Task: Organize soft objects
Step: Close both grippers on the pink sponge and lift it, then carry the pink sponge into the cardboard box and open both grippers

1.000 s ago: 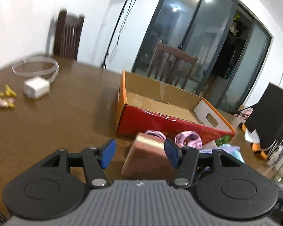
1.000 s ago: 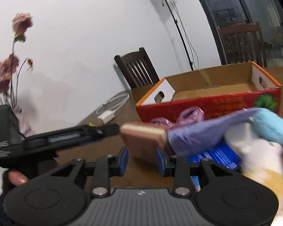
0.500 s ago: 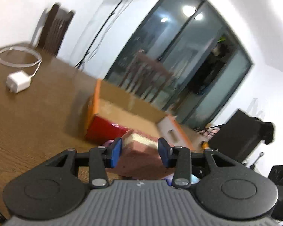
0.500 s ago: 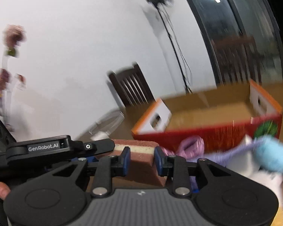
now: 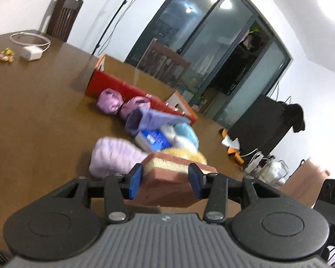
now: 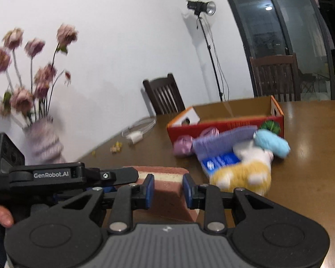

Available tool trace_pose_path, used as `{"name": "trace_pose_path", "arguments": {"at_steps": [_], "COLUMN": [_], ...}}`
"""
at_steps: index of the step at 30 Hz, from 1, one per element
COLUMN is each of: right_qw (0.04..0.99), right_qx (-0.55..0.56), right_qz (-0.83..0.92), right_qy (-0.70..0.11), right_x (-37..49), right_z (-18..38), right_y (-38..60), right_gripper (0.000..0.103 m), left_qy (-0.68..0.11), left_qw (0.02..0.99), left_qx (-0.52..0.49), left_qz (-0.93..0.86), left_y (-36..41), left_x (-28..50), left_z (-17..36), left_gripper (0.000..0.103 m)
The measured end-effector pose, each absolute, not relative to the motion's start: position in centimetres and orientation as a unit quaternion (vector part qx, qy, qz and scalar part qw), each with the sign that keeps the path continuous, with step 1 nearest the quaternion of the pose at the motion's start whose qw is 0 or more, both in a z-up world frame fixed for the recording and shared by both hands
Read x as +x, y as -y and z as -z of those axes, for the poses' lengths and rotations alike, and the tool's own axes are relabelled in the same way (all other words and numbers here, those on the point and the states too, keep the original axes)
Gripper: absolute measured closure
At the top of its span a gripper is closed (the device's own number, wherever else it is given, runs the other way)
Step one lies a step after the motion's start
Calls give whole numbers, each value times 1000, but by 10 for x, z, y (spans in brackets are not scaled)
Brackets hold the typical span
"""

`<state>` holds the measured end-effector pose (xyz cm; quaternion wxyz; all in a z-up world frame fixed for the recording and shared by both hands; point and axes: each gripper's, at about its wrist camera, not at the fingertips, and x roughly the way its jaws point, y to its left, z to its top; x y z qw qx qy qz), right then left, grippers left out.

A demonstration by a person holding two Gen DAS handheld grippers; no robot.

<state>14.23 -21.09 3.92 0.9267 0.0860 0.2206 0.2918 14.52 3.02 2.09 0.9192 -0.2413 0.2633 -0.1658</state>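
Both tongs clamp one layered sponge: left tongs (image 5: 165, 179) grip its sides, right tongs (image 6: 168, 191) pinch its corner. Sponge (image 5: 167, 172) is near the soft-item pile (image 6: 239, 156), which lies against the red cardboard box (image 6: 225, 124) on the tabletop (image 5: 38, 102).

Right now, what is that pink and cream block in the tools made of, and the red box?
The block looks like foam sponge: matte, finely pored, in pink and cream layers, with the left tool and right tool on its sides. The red box seems to be cardboard: plain brown inside, printed red outside, with cut handle holes.
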Motion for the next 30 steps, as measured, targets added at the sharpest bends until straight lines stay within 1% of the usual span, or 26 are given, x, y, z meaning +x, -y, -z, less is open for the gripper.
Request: {"name": "trace_pose_path", "arguments": {"at_steps": [2,4,5,7,9,11,12,13,14,15,16,18,20,21,22,27,28,30], "right_qw": [922,927,932,932,927,921,918,916,915,914,913,912,910,908,907,898,896,887], "right_qx": [91,78,63,45,42,56,65,71,77,82,85,90,105,111,118,145,147,165], "right_qz": [-298,-301,-302,-304,-312,-316,-319,-323,-326,-328,-330,-327,-318,-315,-313,-307,-307,-314], "right_qy": [-229,-209,-190,-190,-206,-220,-227,-228,-226,-224,-224,-229,-245,-251,-256,-278,-286,-295], "right_x": [144,142,137,132,127,119,114,110,106,104,104,106,113,117,121,143,148,157], "right_z": [-29,-20,-16,-10,-3,3,4,5,5,6,6,9,13,15,17,26,29,32], "right_y": [213,210,206,201,201,206,208,210,212,214,214,213,214,214,214,212,212,212], "right_gripper": [75,75,75,73,72,72,72,67,63,56,53,53,54,54,54,57,63,64], "left_qy": [-261,-223,-201,-201,-215,-227,-231,-231,-230,-230,-233,-246,-263,-271,-280,-292,-295,-298], "left_qw": [921,934,946,954,950,943,941,940,939,938,936,932,924,919,913,904,903,902], "left_qx": [-244,-233,-205,-164,-160,-167,-172,-181,-190,-195,-199,-205,-225,-235,-247,-265,-264,-266], "left_qz": [157,154,152,151,162,175,177,175,173,172,172,167,161,164,167,166,168,163], "left_y": [-33,-35,-31,-24,-25,-29,-30,-32,-33,-34,-35,-39,-45,-48,-50,-54,-54,-54], "left_x": [143,136,131,120,110,97,93,87,83,81,81,86,94,96,101,114,117,124], "left_z": [-13,-10,-7,-3,7,14,16,18,19,20,22,24,27,29,30,32,32,32], "left_gripper": [59,58,58,55,53,44,35,30,29,28,28,29,36,47,55,61,62,62]}}
